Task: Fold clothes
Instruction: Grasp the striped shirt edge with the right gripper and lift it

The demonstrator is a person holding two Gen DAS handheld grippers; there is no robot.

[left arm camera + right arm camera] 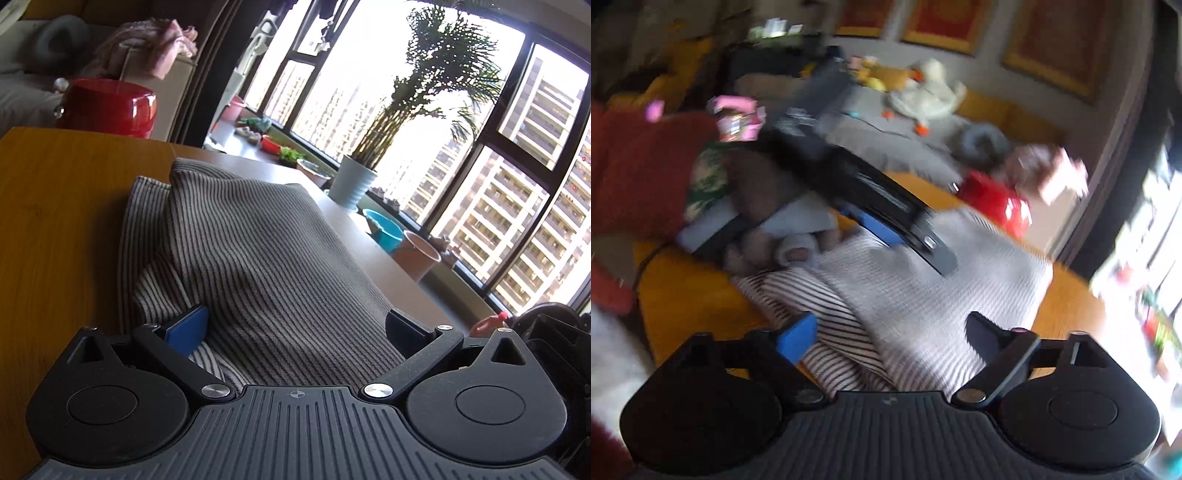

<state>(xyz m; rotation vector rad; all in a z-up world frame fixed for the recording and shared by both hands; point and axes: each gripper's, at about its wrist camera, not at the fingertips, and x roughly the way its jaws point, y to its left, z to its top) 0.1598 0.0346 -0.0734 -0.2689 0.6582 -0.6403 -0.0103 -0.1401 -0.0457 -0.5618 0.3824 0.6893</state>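
Striped cloth lay bunched on the wooden table, running right up between your left gripper fingers, which stood wide apart with no pinch on the fabric. Your right gripper was blurred, its fingers spread over the same cloth, pads not pressing. Ahead of it sat your left gripper, resting on the cloth.

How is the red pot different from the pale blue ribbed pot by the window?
The shiny red pot is squat, past the wooden table's far corner; the pale blue ribbed pot is taller, matte, by the window. The blue one holds a tall palm; the red shows only a thin stem. Both are round.
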